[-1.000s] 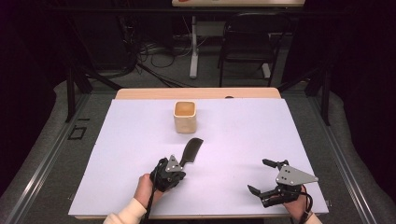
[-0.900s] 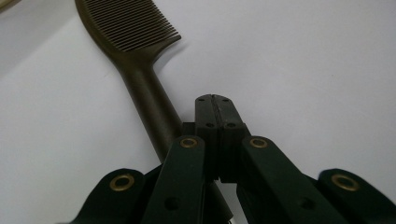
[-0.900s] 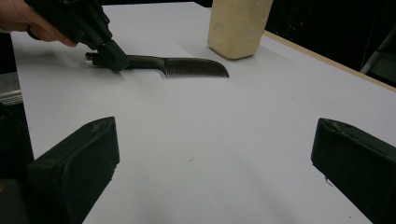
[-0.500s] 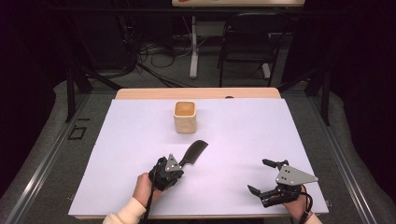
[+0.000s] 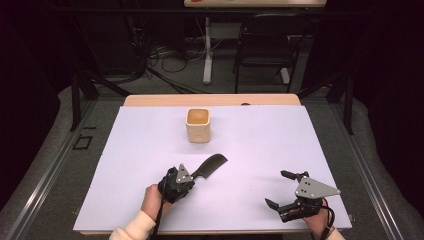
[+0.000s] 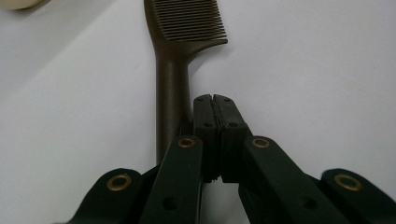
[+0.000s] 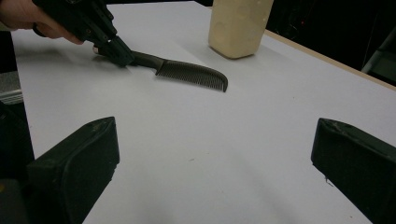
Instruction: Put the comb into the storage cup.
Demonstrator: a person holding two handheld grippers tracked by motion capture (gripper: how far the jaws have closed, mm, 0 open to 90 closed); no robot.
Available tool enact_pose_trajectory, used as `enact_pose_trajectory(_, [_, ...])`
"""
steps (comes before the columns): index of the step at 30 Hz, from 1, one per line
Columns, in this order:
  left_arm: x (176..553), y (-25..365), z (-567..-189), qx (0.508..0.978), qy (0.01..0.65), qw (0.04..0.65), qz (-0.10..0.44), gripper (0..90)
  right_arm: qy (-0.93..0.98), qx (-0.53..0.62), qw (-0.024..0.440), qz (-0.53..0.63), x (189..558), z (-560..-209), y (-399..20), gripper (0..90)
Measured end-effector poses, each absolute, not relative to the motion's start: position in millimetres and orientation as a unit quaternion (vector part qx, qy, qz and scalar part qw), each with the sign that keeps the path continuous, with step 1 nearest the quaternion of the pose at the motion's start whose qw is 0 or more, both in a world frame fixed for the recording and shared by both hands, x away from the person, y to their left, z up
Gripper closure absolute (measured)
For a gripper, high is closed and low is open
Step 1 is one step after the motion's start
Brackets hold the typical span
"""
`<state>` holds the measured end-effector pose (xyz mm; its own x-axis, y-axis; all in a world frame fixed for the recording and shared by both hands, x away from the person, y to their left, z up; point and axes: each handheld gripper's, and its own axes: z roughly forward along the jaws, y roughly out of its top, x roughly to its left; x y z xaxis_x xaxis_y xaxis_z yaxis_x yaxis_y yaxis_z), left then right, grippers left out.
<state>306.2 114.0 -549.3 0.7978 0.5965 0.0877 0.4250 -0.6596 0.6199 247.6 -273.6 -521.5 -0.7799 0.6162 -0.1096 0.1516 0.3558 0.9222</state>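
White table sheet, dark chair behind, floor cables.

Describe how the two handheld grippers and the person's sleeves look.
Both grippers are black with two blocky jaws. The left gripper and right gripper each carry a grey three-cornered plate; brass-coloured rivets show on the left's linkage. A dark cable trails from each. The left sleeve is cream.

Lighting: the white table sheet is evenly and brightly lit from above, while the surroundings are left very dark. Shadows: soft, short ones are cast beside the comb and the cream cup. Glare: none is noted; a faint violet tint is seen on the sheet in the high view. Focus: the right gripper's near jaws are rendered soft and blurred; the comb teeth in the left gripper view are resolved sharply. Grain: mild noise is seen in dark areas.
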Motion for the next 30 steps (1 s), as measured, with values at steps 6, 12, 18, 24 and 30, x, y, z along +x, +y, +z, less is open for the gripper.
enact_pose_trajectory(6, [307, 115, -549, 0.9, 0.284, 0.296, 0.148, 88.5, 0.791, 0.241, 0.227, 0.515, 248, -522, -274, 0.5])
enact_pose_trajectory(12, [307, 116, -550, 0.899, 0.286, 0.296, 0.149, 88.5, 0.791, 0.243, 0.225, 0.514, 248, -522, -273, 0.5])
enact_pose_trajectory(18, [308, 118, -550, 0.899, 0.287, 0.295, 0.152, 87.4, 0.792, 0.243, 0.225, 0.513, 247, -522, -273, 0.5])
enact_pose_trajectory(24, [304, 116, -543, 0.899, 0.279, 0.303, 0.147, 79.0, 0.793, 0.241, 0.226, 0.512, 248, -522, -273, 0.5])
enact_pose_trajectory(30, [303, 115, -535, 0.901, 0.276, 0.304, 0.143, 64.1, 0.793, 0.24, 0.226, 0.513, 248, -521, -274, 0.5])
